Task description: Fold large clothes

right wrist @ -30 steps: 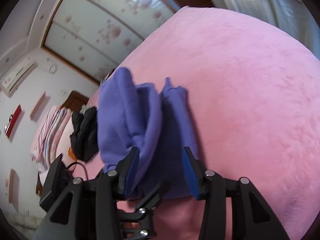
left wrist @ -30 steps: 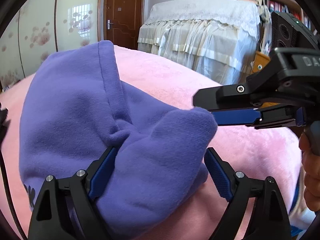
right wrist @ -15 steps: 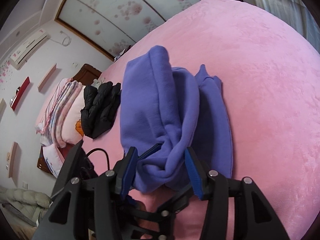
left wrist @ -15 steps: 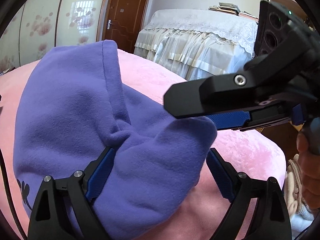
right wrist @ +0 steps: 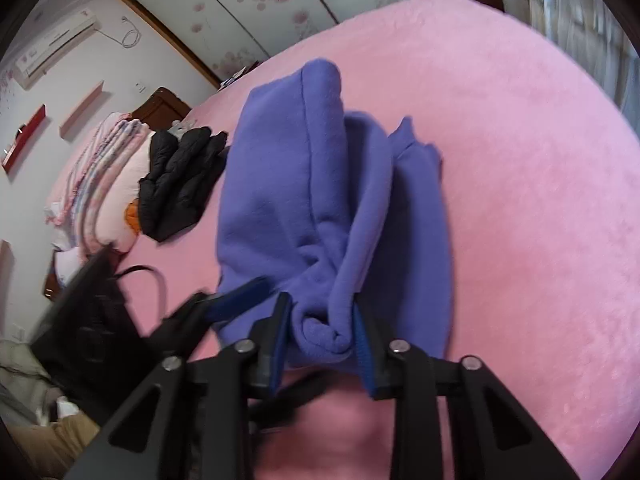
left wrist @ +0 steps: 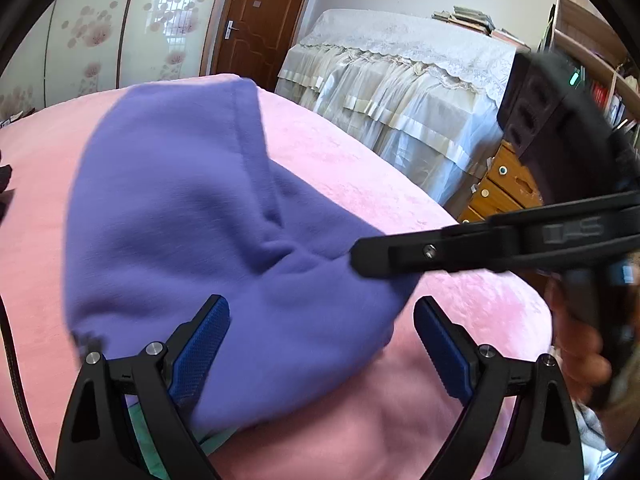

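**Right-wrist view: purple fleece pinched, left jaws wide**

Right-wrist view, looking down on a pink blanket (right wrist: pixel 520 160) spread over a bed. Lying on it, a bunched purple garment (right wrist: pixel 304 200), folded into thick layers with a stitched hem running along the top. Right gripper (right wrist: pixel 322 344) just closed in, both blue pads pressing a rolled edge of the fleece at the near end: clamped on the cloth. Seen from the left-wrist view as a blurred black arm reaching in from the right, tip against the fabric's near-right edge, with a hand (left wrist: pixel 580 344) on its handle.

Left gripper (left wrist: pixel 320 344) spread wide, having just opened a little further. Purple cloth bulging between the pads; left pad (left wrist: pixel 200 340) against or just beside the fabric, right pad (left wrist: pixel 442 344) standing clear of it. Not clamped.

Farther back on the bed, a black padded jacket (right wrist: pixel 180 184) beside a stack of striped bedding (right wrist: pixel 100 168). Beyond the bed in the left-wrist view, a lace-covered piece of furniture (left wrist: pixel 400 80), a brown door (left wrist: pixel 264 20) and wooden drawers (left wrist: pixel 504 188).
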Available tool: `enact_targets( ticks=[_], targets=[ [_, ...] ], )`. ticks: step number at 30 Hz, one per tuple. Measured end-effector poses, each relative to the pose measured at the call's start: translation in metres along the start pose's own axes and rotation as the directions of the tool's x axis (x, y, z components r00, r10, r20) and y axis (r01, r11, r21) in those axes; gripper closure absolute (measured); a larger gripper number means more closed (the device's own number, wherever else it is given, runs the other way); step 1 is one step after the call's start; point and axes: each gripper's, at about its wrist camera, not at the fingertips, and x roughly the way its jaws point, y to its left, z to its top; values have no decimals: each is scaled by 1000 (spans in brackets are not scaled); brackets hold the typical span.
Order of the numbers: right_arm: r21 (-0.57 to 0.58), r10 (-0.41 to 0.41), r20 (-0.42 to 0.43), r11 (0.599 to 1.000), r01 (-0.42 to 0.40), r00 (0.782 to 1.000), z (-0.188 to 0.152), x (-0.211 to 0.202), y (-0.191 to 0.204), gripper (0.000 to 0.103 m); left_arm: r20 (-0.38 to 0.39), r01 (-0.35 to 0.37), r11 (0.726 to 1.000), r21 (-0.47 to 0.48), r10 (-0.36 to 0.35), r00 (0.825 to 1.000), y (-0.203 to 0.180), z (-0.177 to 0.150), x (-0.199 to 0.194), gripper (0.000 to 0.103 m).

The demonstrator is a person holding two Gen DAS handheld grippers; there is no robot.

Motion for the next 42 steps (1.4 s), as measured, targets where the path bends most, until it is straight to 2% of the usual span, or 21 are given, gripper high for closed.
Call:
enact_targets(
  ticks=[3,5,7,8,10,11,12,14,16,17,20,21,25,28,30,34,39,42],
  targets=[
    [-11,-48,28,999,49,998,-1,-4,-3,79,30,-21,999,-37,22,999,21,4,-26,10],
    [-28,-86,51,996,88,995,-3,-6,-4,80,54,-61,994,-87,66,996,38,6,-39,10],
    [-43,-143,74,988,146,987,-8,-6,-6,81,57,-138,980,-142,148,987,58,9,-44,10],
    [-43,-167,80,984,171,983,-10,-6,-8,81,45,-195,967,-162,205,978,66,9,-42,10],
    [-21,-216,88,976,218,973,-15,-2,-19,82,-10,-319,928,-194,323,946,83,6,-32,10],
    [-7,-233,89,972,234,968,-17,0,-24,82,-47,-366,907,-209,365,930,91,4,-23,10],
    [15,-258,85,966,257,963,-21,4,-33,82,-79,-385,894,-230,377,923,98,1,-15,10],
    [39,-275,73,961,273,959,-26,11,-44,82,-80,-339,896,-288,330,940,107,-9,-8,9],
    [61,-294,65,955,290,954,-34,20,-55,82,-61,-325,895,-306,322,945,108,-14,-4,9],
    [69,-303,70,952,298,951,-38,23,-58,82,-55,-334,896,-293,333,941,107,-15,0,9],
    [101,-320,94,945,311,943,-50,30,-65,82,-72,-406,884,-231,400,914,101,-20,15,8],
    [112,-326,96,942,316,940,-53,35,-68,82,-84,-404,884,-235,396,914,106,-19,18,8],
    [163,-333,103,935,314,937,-54,48,-78,81,-130,-306,887,-346,277,952,130,-14,30,4],
    [166,-334,95,934,315,938,-51,49,-79,78,-144,-246,883,-401,204,968,141,-13,31,4],
    [152,-341,89,933,326,936,-49,44,-75,75,-157,-232,879,-416,181,971,145,-8,29,4],
    [139,-312,91,944,298,946,-41,29,-71,69,-188,-215,884,-416,148,971,151,2,22,5],
    [87,-306,114,951,298,945,-31,16,-54,68,-84,-138,899,-416,113,990,154,26,-7,5],
    [31,-329,128,944,328,936,-24,12,-41,68,-72,-151,905,-398,134,988,161,42,-11,5]
  ],
)
